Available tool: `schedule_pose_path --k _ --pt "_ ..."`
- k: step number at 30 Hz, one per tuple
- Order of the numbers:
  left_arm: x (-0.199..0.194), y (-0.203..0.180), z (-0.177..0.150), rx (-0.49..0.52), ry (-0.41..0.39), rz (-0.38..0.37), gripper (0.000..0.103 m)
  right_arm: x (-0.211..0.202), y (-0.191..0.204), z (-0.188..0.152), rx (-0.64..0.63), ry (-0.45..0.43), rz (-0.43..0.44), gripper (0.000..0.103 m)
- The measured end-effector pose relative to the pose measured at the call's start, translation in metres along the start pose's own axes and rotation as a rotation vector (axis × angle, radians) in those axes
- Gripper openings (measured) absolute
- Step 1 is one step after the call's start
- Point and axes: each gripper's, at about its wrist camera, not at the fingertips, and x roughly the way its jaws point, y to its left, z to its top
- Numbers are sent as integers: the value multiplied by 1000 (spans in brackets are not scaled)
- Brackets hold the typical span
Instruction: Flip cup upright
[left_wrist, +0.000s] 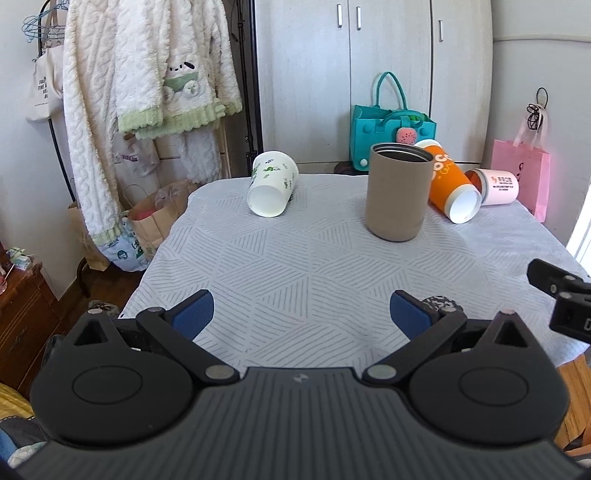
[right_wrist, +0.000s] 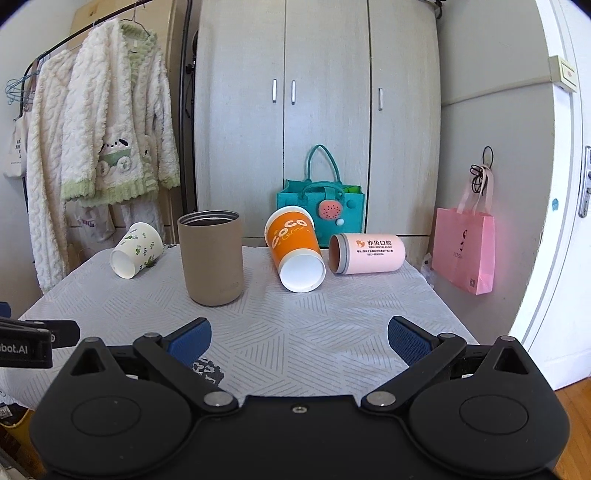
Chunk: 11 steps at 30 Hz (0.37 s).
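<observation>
Three cups lie on their sides at the far half of the worktop: a white leaf-print cup at far left with its mouth turned near-left, an orange cup right of centre with its mouth facing near, and a pink cup at far right, mouth pointing left and close beside the orange one; whether they touch cannot be told. One tan tumbler already stands upright between the white and orange cups. Left gripper: jaws spread wide, nothing held, hovering over the near edge. Right gripper: likewise wide apart and empty, near edge, well apart from every cup. Risks, as judged: the task names no particular cup, so the choice of target is uncertain; the paper-like white and orange cups look light and thin-walled, likely to crush under a firm squeeze or roll away on the cloth if nudged off-centre. The orange cup sits near the tumbler and beside the pink cup, so a wide approach may knock either neighbour. The white cup lies near the far-left corner and could roll off the edge. The patterned cloth may bunch under a cup as it is tipped. Behind: grey wardrobe, teal bag, pink bag, hanging fleece robes.
</observation>
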Motion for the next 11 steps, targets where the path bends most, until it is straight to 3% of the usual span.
schedule_pose_path --k 11 --pt "0 3 1 -4 -3 2 103 3 1 -2 3 17 -6 103"
